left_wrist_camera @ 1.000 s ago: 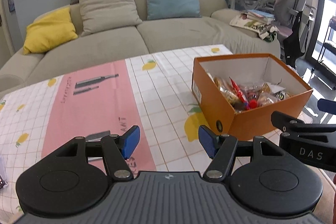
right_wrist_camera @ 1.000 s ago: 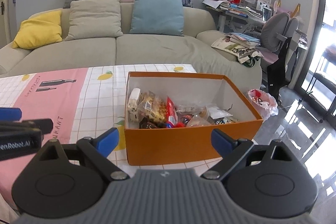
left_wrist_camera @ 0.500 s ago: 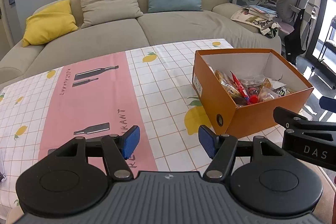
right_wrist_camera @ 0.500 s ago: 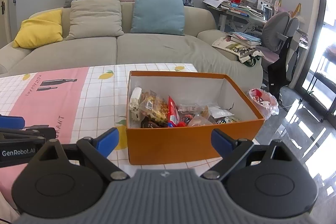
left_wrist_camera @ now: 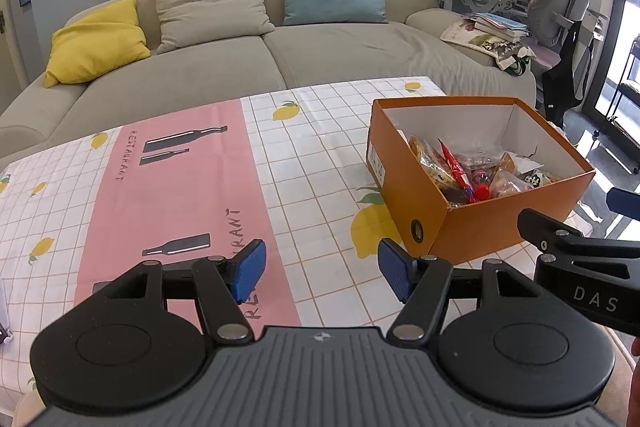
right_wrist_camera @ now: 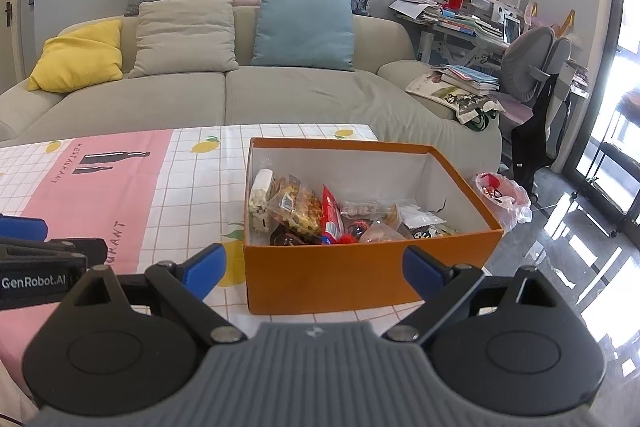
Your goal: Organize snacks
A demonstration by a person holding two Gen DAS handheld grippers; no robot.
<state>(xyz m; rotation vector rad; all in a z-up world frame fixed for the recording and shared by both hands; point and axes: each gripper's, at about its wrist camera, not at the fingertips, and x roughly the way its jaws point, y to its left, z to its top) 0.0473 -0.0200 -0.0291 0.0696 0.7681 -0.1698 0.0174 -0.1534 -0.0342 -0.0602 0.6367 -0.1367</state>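
Right wrist view: the right gripper (right_wrist_camera: 312,269) is hanging wide open, holding nothing, facing the orange snack box (right_wrist_camera: 360,267) near the table's edge. The left gripper (left_wrist_camera: 320,267) is gaping open over bare tablecloth (left_wrist_camera: 168,179).

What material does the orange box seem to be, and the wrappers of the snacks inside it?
The orange box looks like matte cardboard: thin stiff walls, sharp folded corners, plain white inside, a small round hole in one end. The snack wrappers look like thin plastic film, some clear, one glossy red: they crinkle and catch the light.

Beige sofa (right_wrist_camera: 280,95) with yellow cushion (right_wrist_camera: 80,57) and blue cushion (right_wrist_camera: 304,27), cluttered desk (right_wrist_camera: 468,23), grey chair (right_wrist_camera: 532,63).
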